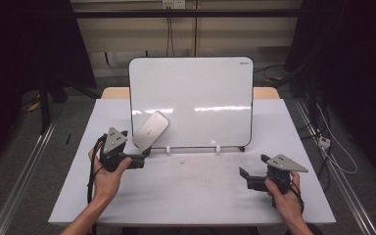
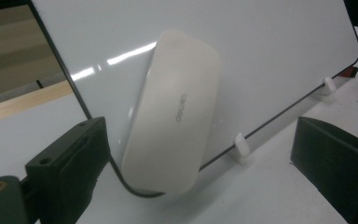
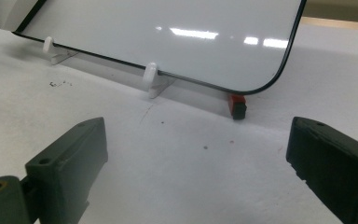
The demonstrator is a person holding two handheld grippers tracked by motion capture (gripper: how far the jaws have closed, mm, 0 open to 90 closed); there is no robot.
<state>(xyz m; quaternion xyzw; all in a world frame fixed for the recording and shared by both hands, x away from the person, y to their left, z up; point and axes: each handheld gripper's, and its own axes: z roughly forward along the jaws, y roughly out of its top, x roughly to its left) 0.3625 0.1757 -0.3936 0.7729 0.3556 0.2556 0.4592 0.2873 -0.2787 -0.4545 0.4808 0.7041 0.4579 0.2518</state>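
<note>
A white whiteboard (image 1: 191, 93) stands tilted back on the table, its surface blank. A white oblong eraser (image 1: 150, 129) clings to its lower left corner, slanted. In the left gripper view the eraser (image 2: 172, 112) shows its printed logo and sits straight ahead between the jaws. My left gripper (image 1: 139, 155) is open just below and in front of it, with the left jaw close to the eraser's edge and the right jaw well apart. My right gripper (image 1: 254, 167) is open and holds nothing, low over the table in front of the board's lower right corner.
Two white clip feet (image 1: 168, 149) (image 1: 218, 148) hold the board's bottom edge. A small red and black block (image 3: 237, 106) sits under its right corner. The white table (image 1: 191, 196) has a few dark specks. Cables and metal rails lie on the floor at both sides.
</note>
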